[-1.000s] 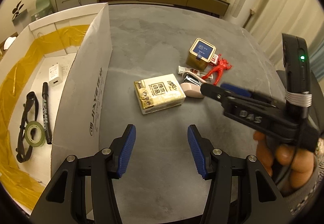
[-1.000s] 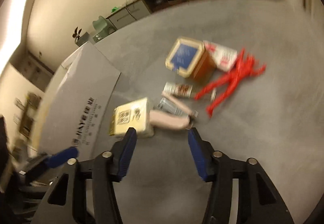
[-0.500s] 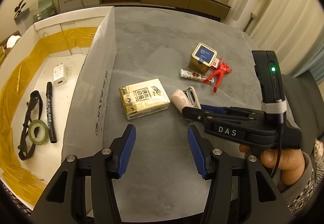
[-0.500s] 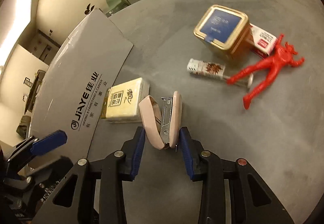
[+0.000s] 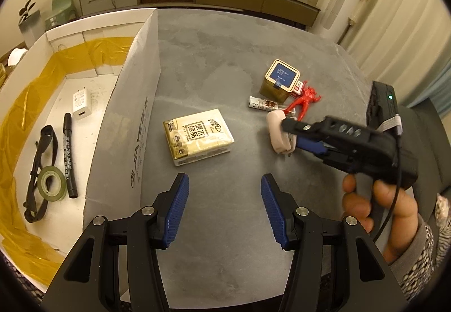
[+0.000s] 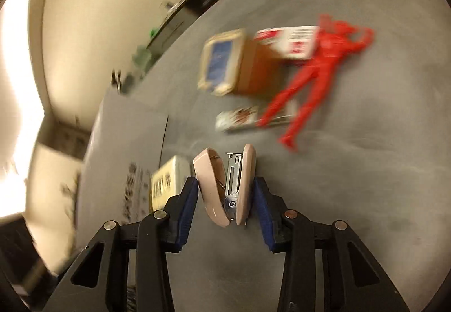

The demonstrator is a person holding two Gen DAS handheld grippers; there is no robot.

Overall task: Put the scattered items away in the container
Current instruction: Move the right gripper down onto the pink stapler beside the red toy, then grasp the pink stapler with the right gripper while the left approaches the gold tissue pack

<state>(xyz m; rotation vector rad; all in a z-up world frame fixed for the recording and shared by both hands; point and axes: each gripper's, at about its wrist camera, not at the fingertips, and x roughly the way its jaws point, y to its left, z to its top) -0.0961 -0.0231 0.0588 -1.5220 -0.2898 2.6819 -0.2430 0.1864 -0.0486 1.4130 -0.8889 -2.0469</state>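
Since half a second ago my right gripper (image 6: 225, 193) has lifted the stapler (image 6: 225, 185) off the table (image 5: 225, 58) and swung it; the right view is smeared with motion. Its blue pads (image 6: 188, 199) clamp the pink stapler from both sides, hinge end toward the camera, mouth gaping forward past the fingertips. Ahead of those fingers, blurred, lie the red figure (image 6: 313, 72), the gold tin (image 6: 225, 63), a small tube (image 6: 239, 117) and a red-and-white pack (image 6: 284, 41).

From the left view I see the right gripper (image 5: 290, 137) in a hand (image 5: 377, 204), with the stapler (image 5: 277, 134) at its tip, off to the right of my left fingers and above the table.

My left gripper (image 5: 224, 207) hangs wide apart, holding nothing. Straight ahead of its fingers lies the tissue pack (image 5: 198, 135). Left of them stands the box (image 5: 135, 103), with a marker (image 5: 69, 156), tape roll (image 5: 52, 182), goggles (image 5: 39, 171) and charger (image 5: 81, 101) inside.
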